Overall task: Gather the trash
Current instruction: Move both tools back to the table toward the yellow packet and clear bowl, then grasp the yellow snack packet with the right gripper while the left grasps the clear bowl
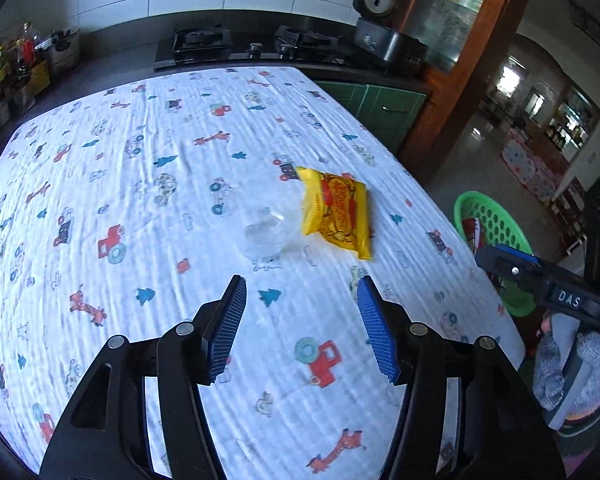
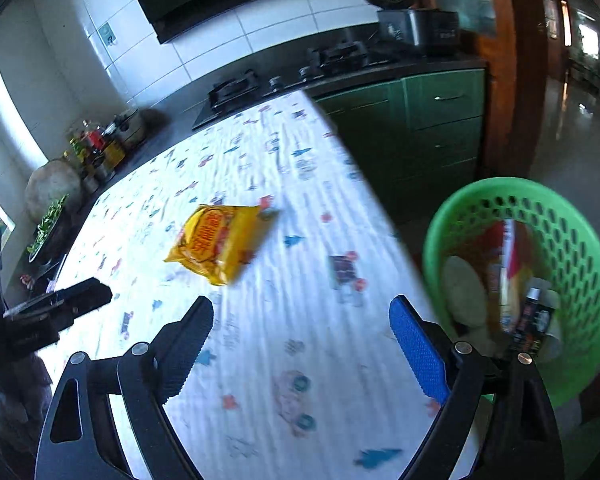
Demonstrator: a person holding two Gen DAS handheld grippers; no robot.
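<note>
Both tools (image 1: 302, 292) (image 2: 302, 322) wide open, empty.

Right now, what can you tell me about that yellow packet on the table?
The yellow snack packet is a glossy, crinkled plastic pouch with red printed lettering and a picture on its face. It lies flat, face up, on the patterned tablecloth, nearer the right edge. A crumpled piece of clear plastic sits right against its left side. Neither gripper touches it. Whether it is opened or empty cannot be told.

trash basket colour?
Green, with a perforated wall: the basket shows best in the right wrist view.
</note>
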